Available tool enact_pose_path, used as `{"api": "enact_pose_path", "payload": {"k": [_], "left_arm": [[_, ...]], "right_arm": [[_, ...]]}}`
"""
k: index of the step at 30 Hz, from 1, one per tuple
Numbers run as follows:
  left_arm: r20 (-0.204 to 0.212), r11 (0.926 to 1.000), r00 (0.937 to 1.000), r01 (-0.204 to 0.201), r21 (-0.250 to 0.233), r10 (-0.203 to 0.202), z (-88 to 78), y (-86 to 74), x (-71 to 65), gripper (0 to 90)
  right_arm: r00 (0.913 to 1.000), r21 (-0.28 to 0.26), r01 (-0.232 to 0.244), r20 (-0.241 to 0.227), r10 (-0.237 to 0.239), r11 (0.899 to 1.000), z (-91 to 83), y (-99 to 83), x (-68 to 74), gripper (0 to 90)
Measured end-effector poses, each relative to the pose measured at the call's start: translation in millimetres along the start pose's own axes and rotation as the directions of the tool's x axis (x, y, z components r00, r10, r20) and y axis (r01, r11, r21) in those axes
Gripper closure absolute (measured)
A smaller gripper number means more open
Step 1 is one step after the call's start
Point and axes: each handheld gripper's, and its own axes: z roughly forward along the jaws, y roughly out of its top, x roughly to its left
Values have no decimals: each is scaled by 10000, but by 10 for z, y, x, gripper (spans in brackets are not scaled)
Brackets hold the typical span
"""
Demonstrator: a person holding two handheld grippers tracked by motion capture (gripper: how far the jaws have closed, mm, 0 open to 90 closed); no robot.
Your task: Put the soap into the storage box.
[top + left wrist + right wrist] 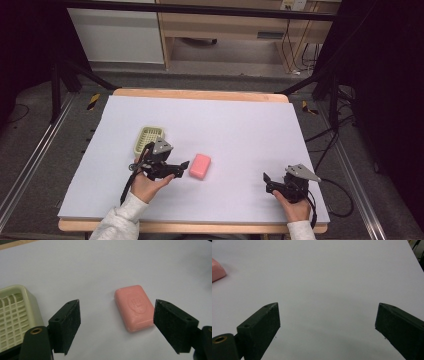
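Paper-covered table [225,125] carries our pale green soap dish [148,139] beside our left gripper [181,166], jaws wide and empty just short of the pink soap bar [200,166], while our right gripper [267,181] gapes empty.

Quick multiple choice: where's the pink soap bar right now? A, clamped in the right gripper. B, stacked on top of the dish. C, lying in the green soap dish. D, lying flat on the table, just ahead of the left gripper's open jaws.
D: the pink soap bar lies on the table ahead of the open left gripper, untouched, beside the green soap dish.
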Motion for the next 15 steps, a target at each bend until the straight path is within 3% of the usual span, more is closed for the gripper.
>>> {"api": "enact_pose_path", "payload": {"k": [15], "left_arm": [[167,9997,9998,-149,199,146,226,100,-179,216]], "right_arm": [[10000,-12,27,-44,-27,10000,3,1,-4,63]]}}
